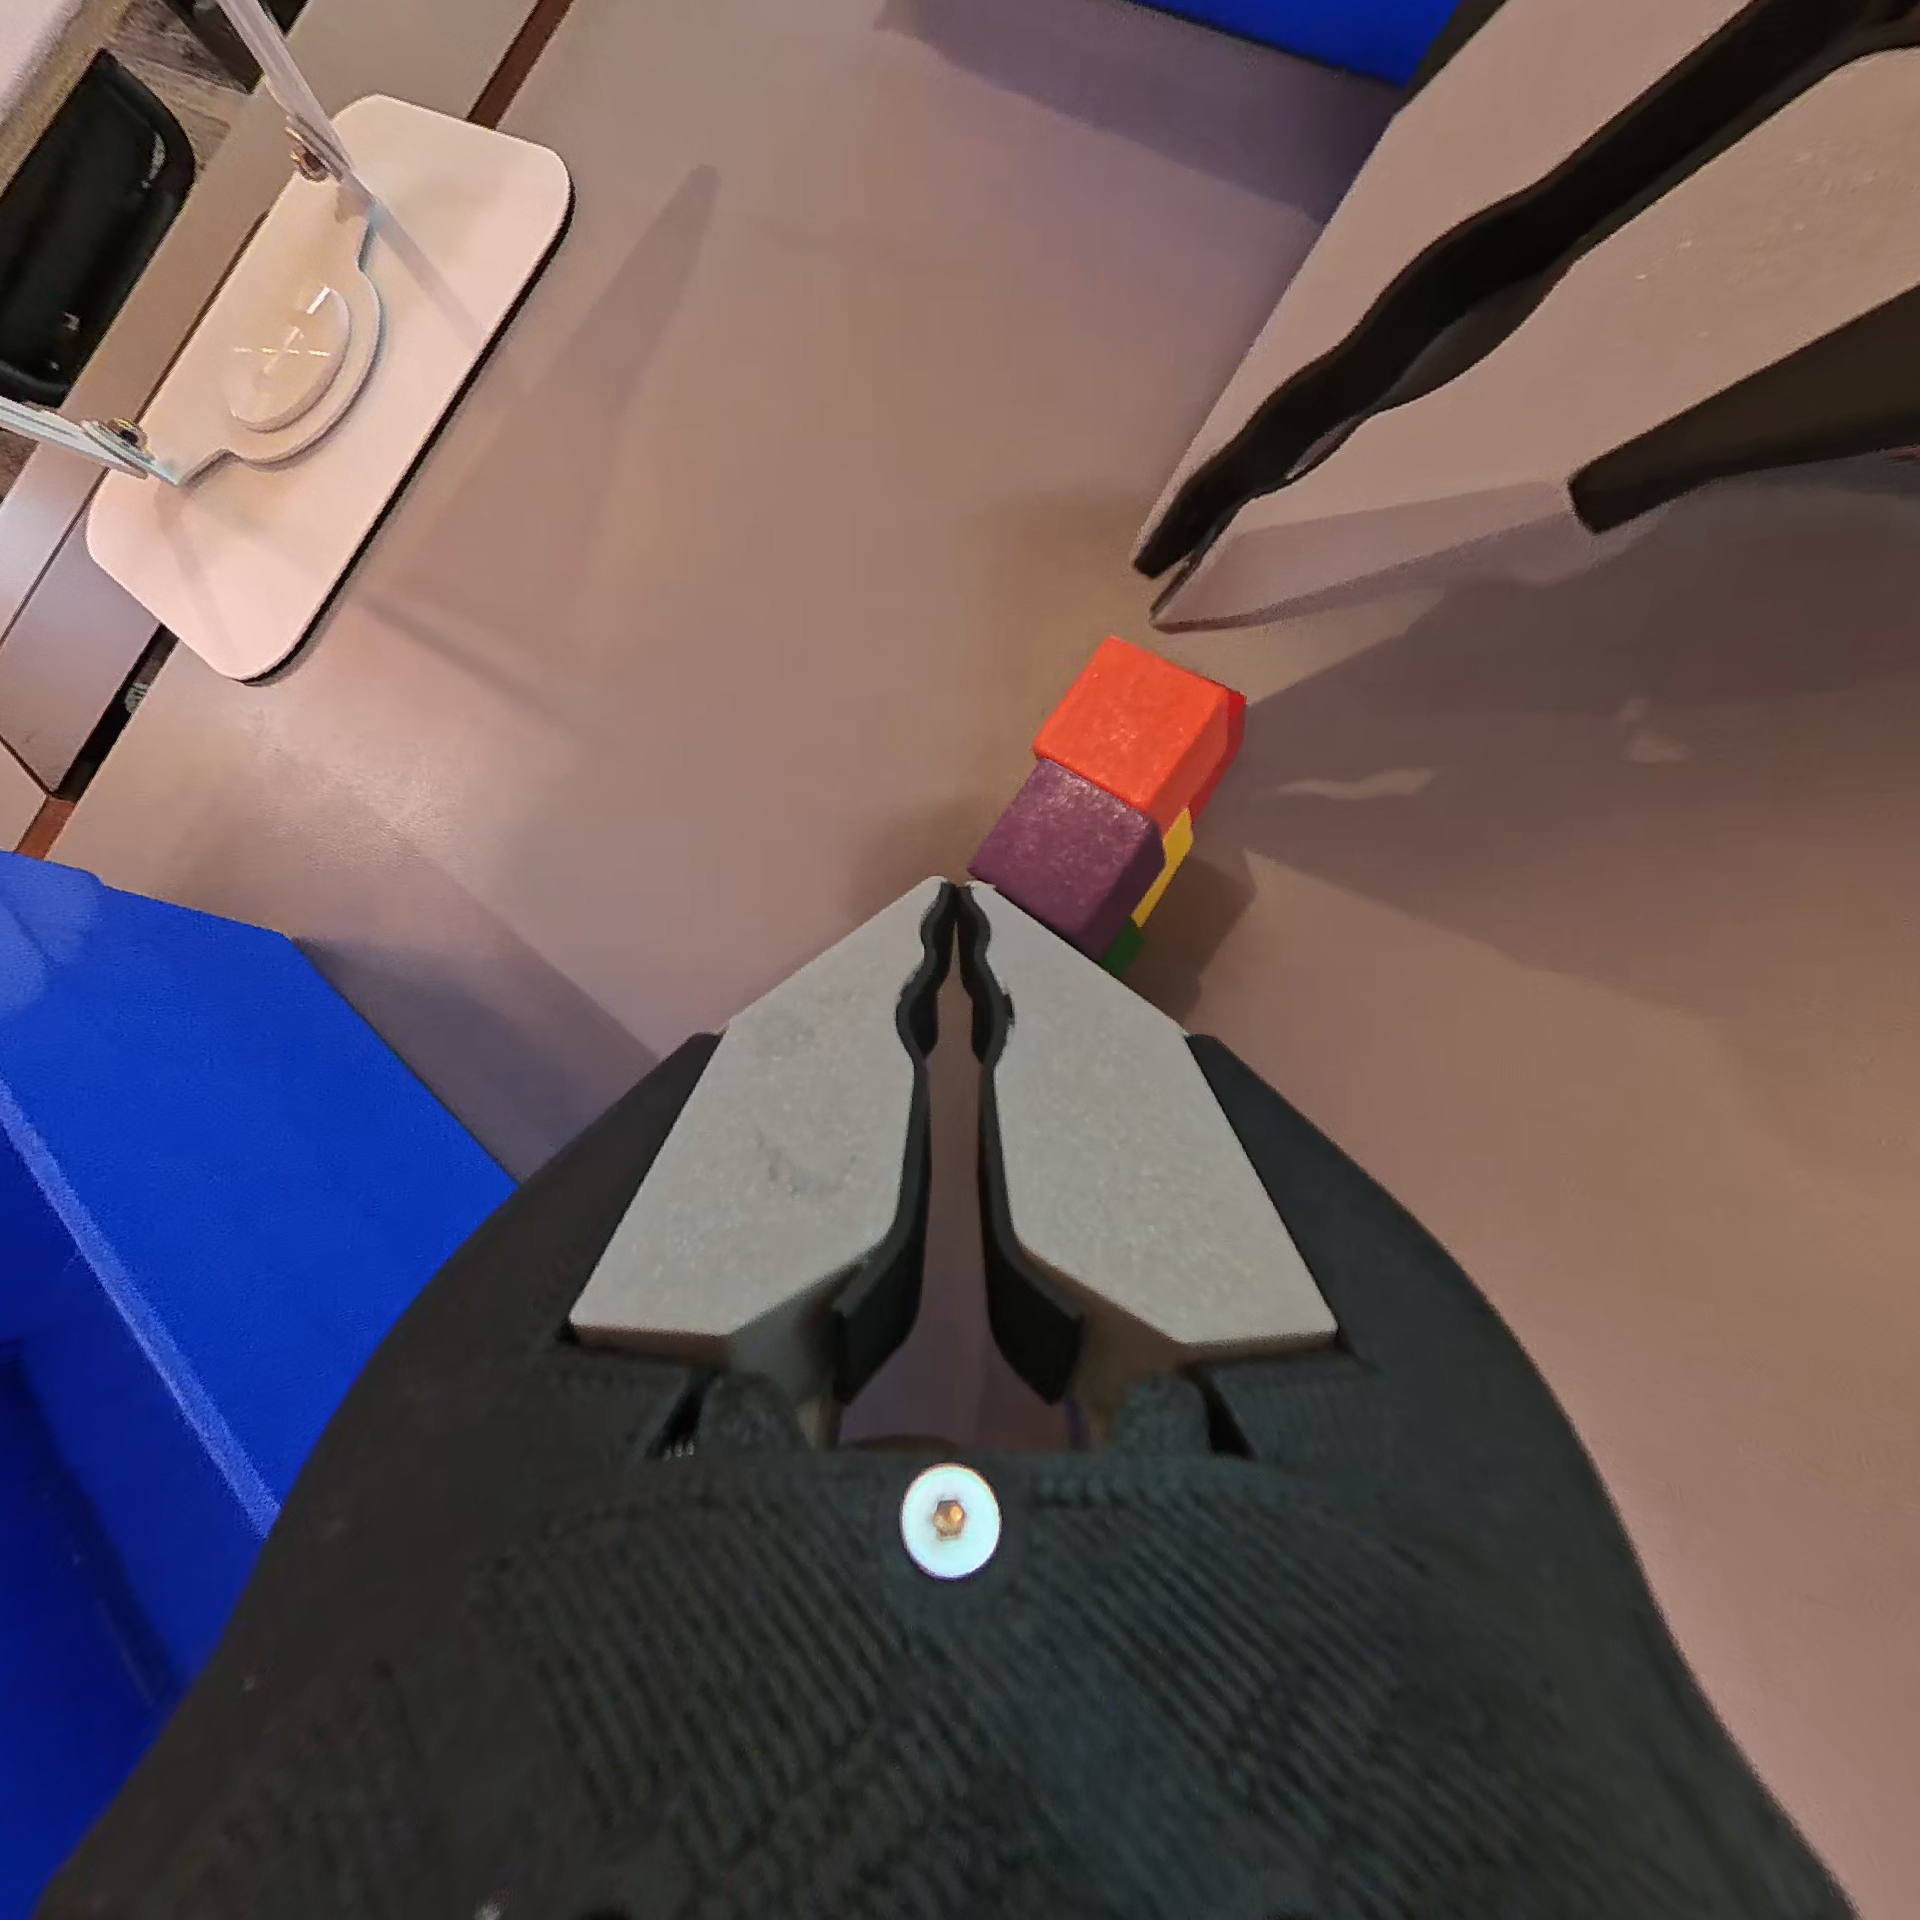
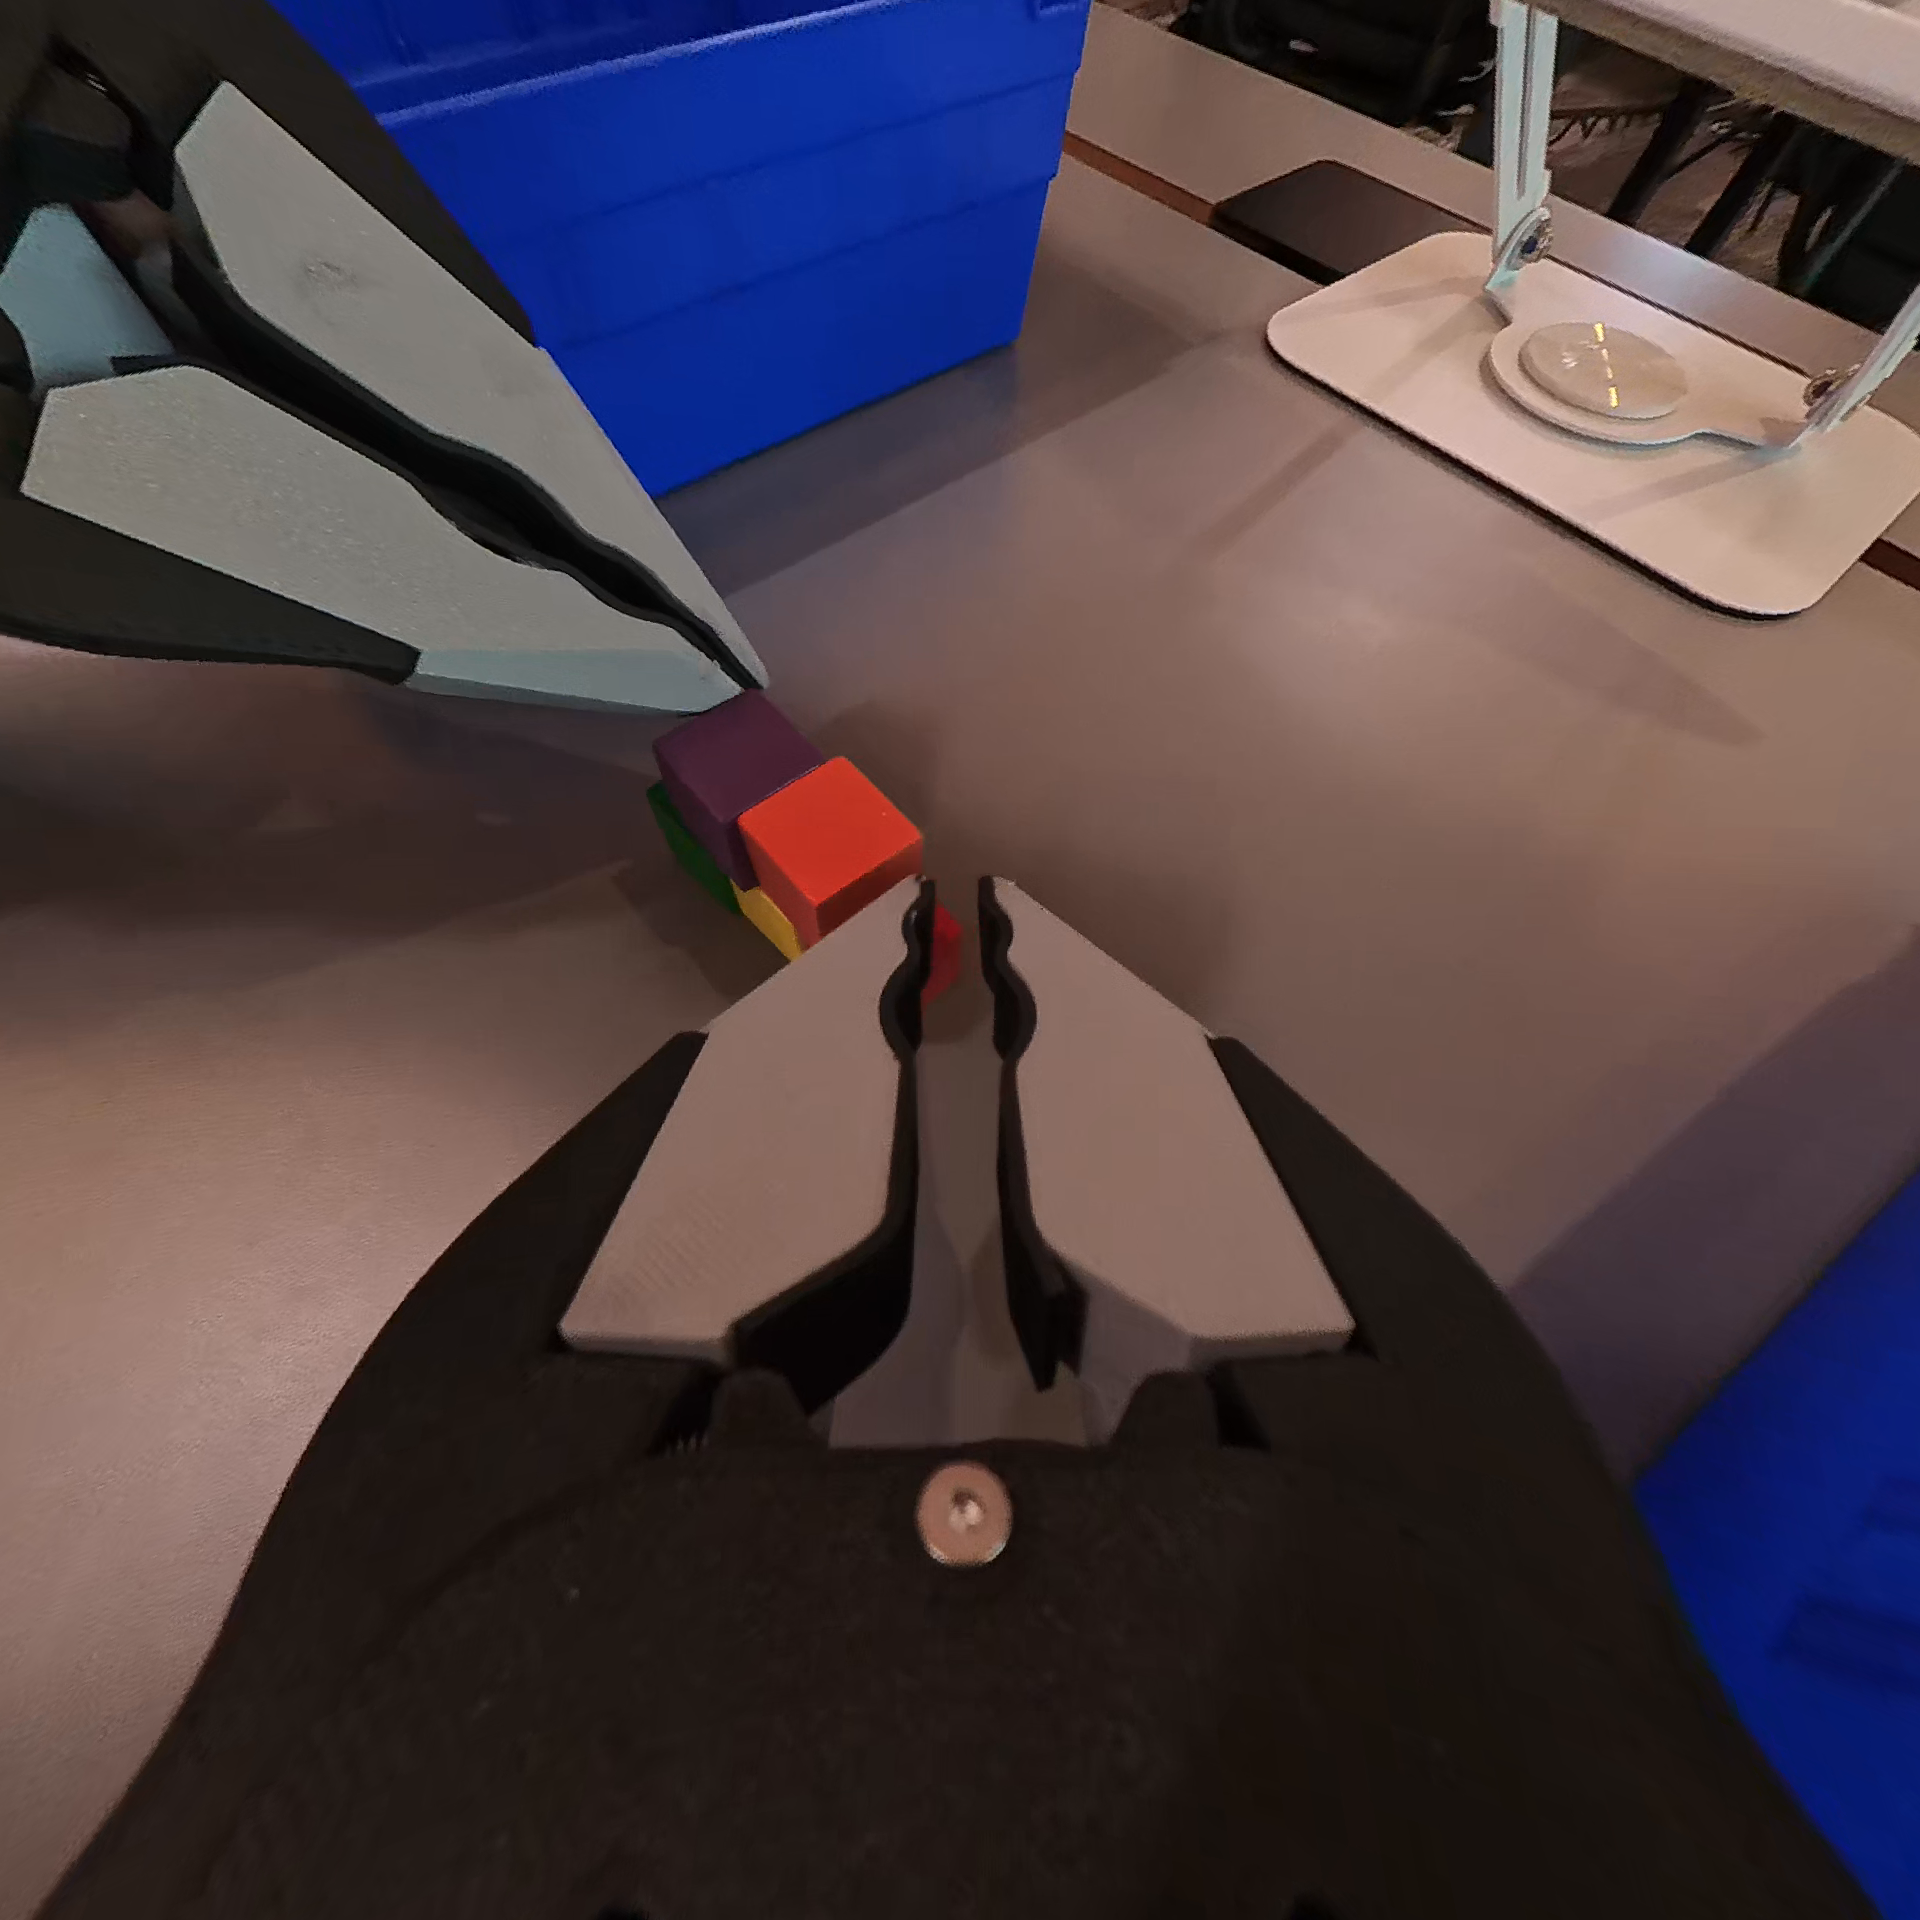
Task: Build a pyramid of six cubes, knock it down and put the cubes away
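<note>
Cubes stacked in two tiers on the tabletop (image 2: 1299, 831): purple cube (image 1: 1070, 847) and orange cube (image 1: 1132, 717) on top, side by side and touching; green cube (image 2: 681, 836), yellow cube (image 2: 774, 920) and red cube (image 2: 943, 951) underneath.

Left gripper (image 1: 958, 891): jaws together, tips meeting, nothing between them. In the left wrist view, purple cube just past the tips at 1 o'clock, whether touching the right finger cannot be told; orange cube beyond it, farther along 1 o'clock.

Right gripper (image 2: 954, 885): jaws slightly apart, a narrow slit between the tips, clamped on nothing. In the right wrist view, orange cube at 10 o'clock from the tips, right against the left fingertip; red cube seen through the slit, below and behind the tips. Same gripper at upper right of the left wrist view, tips above the tabletop at 1 o'clock from the stack.

Lower tier mostly hidden: only slivers of yellow, green and red showing under the top cubes. Sixth cube not made out. Blue bin (image 2: 727, 208) at 11 o'clock behind the stack, cut off by the top edge. White stand (image 2: 1455, 416) at 2 o'clock, arms cut off.
</note>
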Demonstrator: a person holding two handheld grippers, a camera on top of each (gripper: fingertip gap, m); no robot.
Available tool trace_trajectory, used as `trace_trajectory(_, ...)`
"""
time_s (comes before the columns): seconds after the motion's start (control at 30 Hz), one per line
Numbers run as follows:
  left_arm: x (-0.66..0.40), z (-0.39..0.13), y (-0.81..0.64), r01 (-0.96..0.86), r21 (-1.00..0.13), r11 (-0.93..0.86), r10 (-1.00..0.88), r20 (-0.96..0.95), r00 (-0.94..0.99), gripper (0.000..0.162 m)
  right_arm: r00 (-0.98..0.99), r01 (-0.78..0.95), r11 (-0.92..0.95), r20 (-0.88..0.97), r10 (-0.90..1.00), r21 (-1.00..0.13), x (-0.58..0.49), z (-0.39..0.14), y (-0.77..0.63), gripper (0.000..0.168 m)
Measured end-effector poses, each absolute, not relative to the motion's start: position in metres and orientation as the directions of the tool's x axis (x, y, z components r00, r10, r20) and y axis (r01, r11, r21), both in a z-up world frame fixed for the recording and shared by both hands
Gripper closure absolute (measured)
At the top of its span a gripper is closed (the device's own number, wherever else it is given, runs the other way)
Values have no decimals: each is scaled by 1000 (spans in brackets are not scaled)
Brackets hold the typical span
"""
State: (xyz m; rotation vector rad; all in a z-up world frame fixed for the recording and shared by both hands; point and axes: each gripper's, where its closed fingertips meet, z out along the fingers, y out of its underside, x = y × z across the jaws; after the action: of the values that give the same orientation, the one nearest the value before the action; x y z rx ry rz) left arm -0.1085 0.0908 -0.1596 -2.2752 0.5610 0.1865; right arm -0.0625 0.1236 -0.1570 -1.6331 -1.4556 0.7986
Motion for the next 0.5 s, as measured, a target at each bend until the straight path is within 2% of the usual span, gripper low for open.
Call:
trace_trajectory(0.37, -107, -131, 84, -470, -690, -550, -308, -356, 882, 162, 179, 446, -40, 45, 983, -894, -56, -146, 131, 163)
trace_trajectory(0.5, -101, -121, 75, -453, -715, -533, -336, -313, 888, 162, 174, 456, -39, 46, 984, -889, -56, -149, 131, 162)
